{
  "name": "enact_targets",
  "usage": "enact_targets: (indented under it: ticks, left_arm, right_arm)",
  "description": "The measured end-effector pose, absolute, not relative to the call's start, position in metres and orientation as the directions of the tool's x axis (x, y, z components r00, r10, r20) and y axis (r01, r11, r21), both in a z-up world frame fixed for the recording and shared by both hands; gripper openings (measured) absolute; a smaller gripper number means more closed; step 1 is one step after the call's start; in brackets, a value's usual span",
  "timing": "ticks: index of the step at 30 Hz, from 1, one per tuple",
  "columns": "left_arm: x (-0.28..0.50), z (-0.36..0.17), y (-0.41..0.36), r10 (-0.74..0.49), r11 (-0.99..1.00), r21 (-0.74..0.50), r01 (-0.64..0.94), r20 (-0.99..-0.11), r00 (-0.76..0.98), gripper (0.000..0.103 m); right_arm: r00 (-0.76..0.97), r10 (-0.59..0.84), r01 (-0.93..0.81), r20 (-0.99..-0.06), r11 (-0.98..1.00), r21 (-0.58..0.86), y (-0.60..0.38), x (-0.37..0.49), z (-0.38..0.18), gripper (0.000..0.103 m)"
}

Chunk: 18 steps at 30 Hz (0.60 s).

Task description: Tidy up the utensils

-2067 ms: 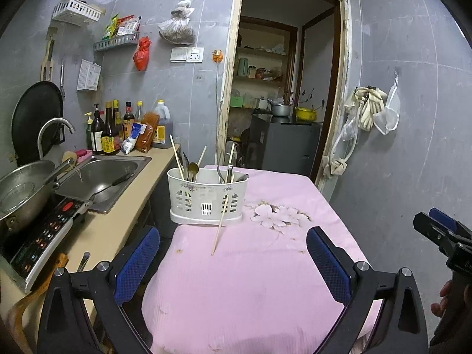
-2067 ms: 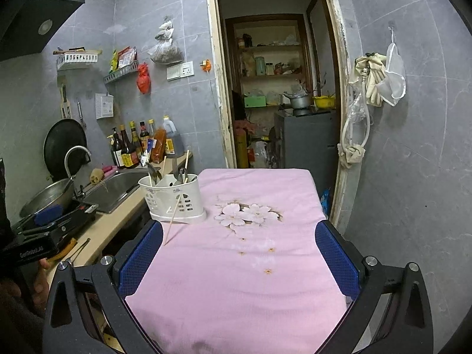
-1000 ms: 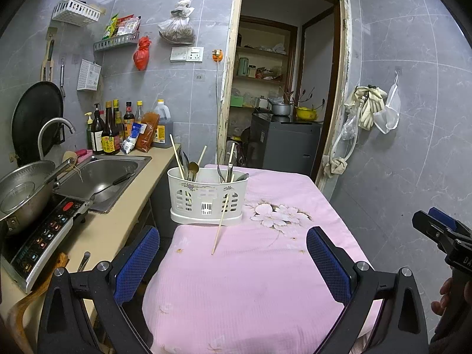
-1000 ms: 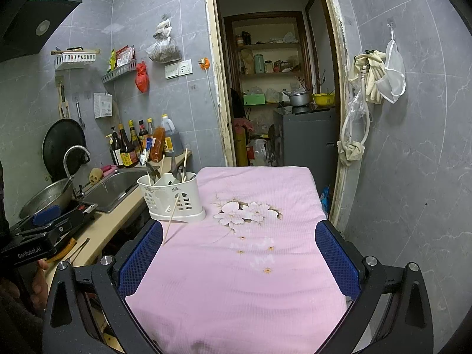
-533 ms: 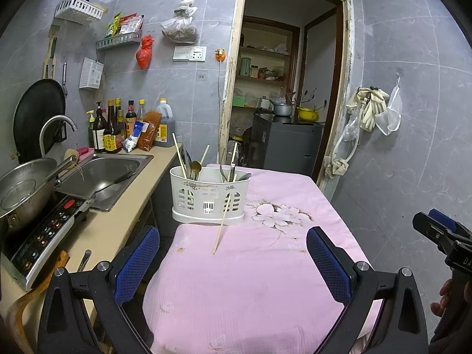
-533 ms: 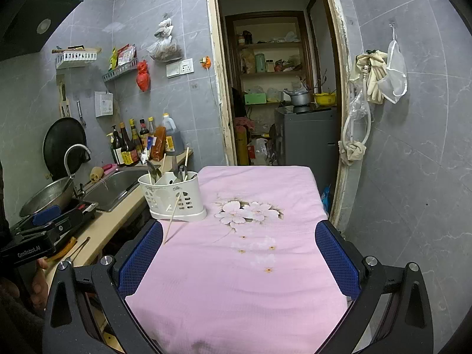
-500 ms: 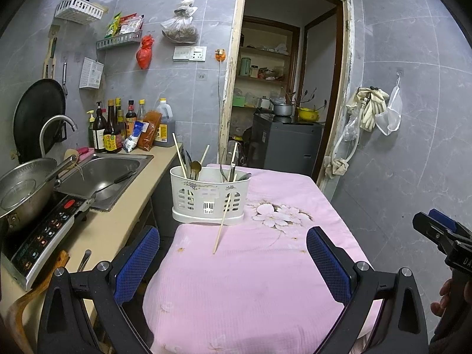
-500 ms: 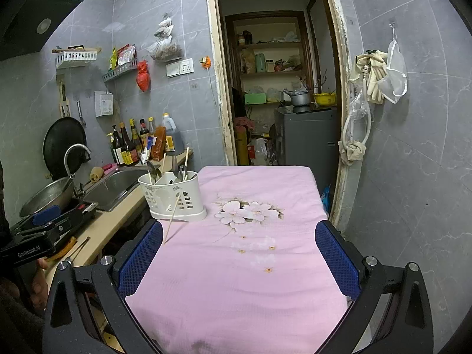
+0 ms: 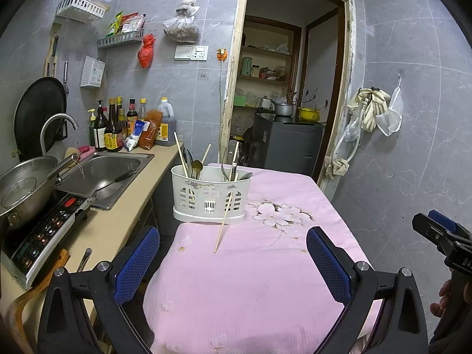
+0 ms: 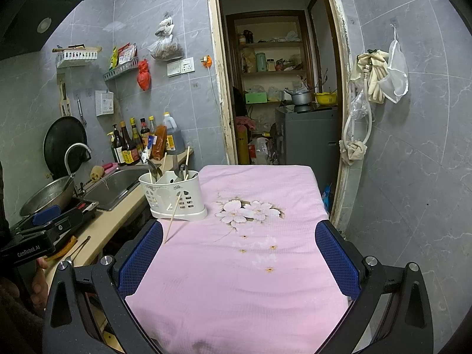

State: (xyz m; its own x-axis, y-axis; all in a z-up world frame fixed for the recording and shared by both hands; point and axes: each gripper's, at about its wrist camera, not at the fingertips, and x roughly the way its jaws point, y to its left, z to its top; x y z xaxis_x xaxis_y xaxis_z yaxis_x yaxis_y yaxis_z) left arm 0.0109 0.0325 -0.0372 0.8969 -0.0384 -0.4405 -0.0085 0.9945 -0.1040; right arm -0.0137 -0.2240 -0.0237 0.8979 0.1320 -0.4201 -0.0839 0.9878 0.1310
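Observation:
A white utensil caddy [image 9: 211, 196] stands at the far left of the pink-clothed table [image 9: 265, 265], holding chopsticks, spoons and other utensils. One chopstick [image 9: 223, 224] leans against its front with its tip on the cloth. The caddy [image 10: 174, 196] and the leaning chopstick [image 10: 172, 221] also show in the right wrist view. My left gripper [image 9: 233, 261] is open and empty, held back over the table's near end. My right gripper [image 10: 239, 259] is open and empty, also over the near end.
A counter [image 9: 118, 221] runs along the left with a sink [image 9: 103, 174], a wok [image 9: 23, 188] on an induction cooker [image 9: 44, 233], and bottles [image 9: 118, 126] at the back. A doorway [image 9: 280, 103] lies beyond the table. The wall is close on the right.
Both grippers have stayed open and nearly still. The left view has shifted very slightly. Nothing on the table has moved.

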Motion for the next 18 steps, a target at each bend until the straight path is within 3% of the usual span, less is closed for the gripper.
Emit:
enact_targets:
  ticks: [18]
  left_arm:
    - [0.0107, -0.0368, 0.0331, -0.039, 0.994, -0.105, -0.009, -0.441, 0.896, 0.101]
  right_arm:
    - [0.896, 0.133, -0.084, -0.423, 0.988, 0.132, -0.2231, -0.0132, -0.0234, 0.101]
